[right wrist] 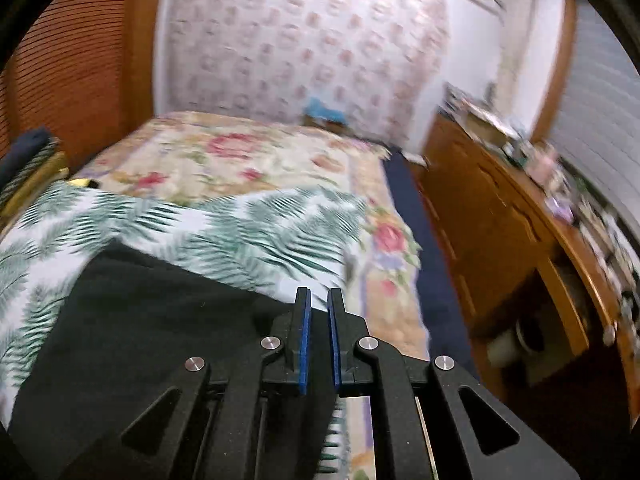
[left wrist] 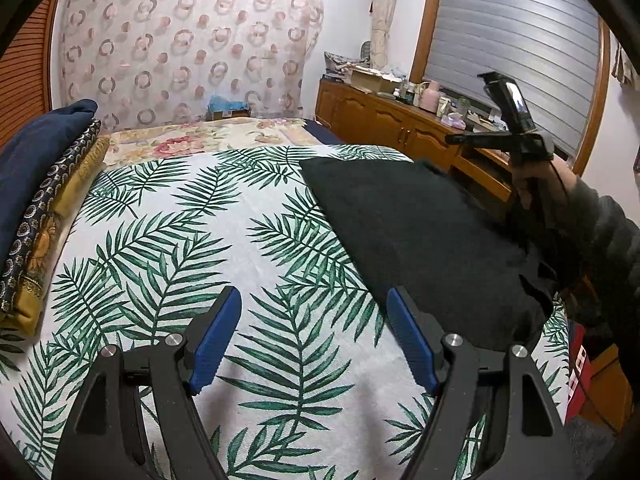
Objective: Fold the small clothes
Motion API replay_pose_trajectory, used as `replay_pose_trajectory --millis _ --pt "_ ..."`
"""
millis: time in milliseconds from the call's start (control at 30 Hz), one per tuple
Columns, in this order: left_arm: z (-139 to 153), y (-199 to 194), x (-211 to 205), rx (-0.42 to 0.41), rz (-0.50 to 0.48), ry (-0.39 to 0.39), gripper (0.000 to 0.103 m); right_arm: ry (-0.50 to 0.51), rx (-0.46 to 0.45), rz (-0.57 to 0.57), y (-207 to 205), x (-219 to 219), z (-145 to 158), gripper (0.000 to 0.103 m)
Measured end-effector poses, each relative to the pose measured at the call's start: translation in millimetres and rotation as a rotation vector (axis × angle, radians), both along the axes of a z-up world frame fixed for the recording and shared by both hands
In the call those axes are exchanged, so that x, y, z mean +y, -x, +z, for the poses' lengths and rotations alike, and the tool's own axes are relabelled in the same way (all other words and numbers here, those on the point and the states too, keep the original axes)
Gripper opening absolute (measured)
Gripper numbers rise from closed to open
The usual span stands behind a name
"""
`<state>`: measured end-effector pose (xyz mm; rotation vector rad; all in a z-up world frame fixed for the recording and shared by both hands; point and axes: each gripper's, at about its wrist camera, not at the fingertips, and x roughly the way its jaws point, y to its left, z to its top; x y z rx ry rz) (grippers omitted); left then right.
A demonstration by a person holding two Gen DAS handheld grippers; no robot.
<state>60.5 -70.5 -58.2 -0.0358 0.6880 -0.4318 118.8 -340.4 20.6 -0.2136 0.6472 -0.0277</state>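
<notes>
The left gripper (left wrist: 314, 340) is held with its blue fingers (left wrist: 216, 344) spread wide over the leaf-print cloth (left wrist: 192, 216), nothing between them; the black garment (left wrist: 420, 240) is laid flat just beside it, on the bed; only the left view shows the folded pile (left wrist: 44, 200) clearly and the person's hand (left wrist: 536, 192); in the blurred right view, the right gripper (right wrist: 319, 340) is seen closed on nothing, above the garment's edge; farther off stands a wooden cabinet (right wrist: 500, 232).

Left claw (left wrist: 314, 340) spread wide, nothing between pads. Right claw (right wrist: 319, 340) closed, empty, raised in hand (left wrist: 536, 188).
</notes>
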Motion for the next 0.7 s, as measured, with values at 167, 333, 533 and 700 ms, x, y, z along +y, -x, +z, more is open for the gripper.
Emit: replay_pose_trajectory --millis 167,333,533,700 --pt "-1 1 -2 0.004 -0.008 -0.007 0.076 -0.064 0.001 0.032 16 1 -1 0.010" --pt "1 2 -11 0.005 -0.032 -0.014 0.076 -0.084 0.025 0.086 62 3 3 0.026" --pt "-1 4 -28 0.012 -0.076 -0.029 0.076 -0.123 0.015 0.142 129 -4 11 0.050" --pt "-2 8 -40 0.019 -0.103 -0.041 0.076 -0.140 0.031 0.163 165 -5 3 0.052"
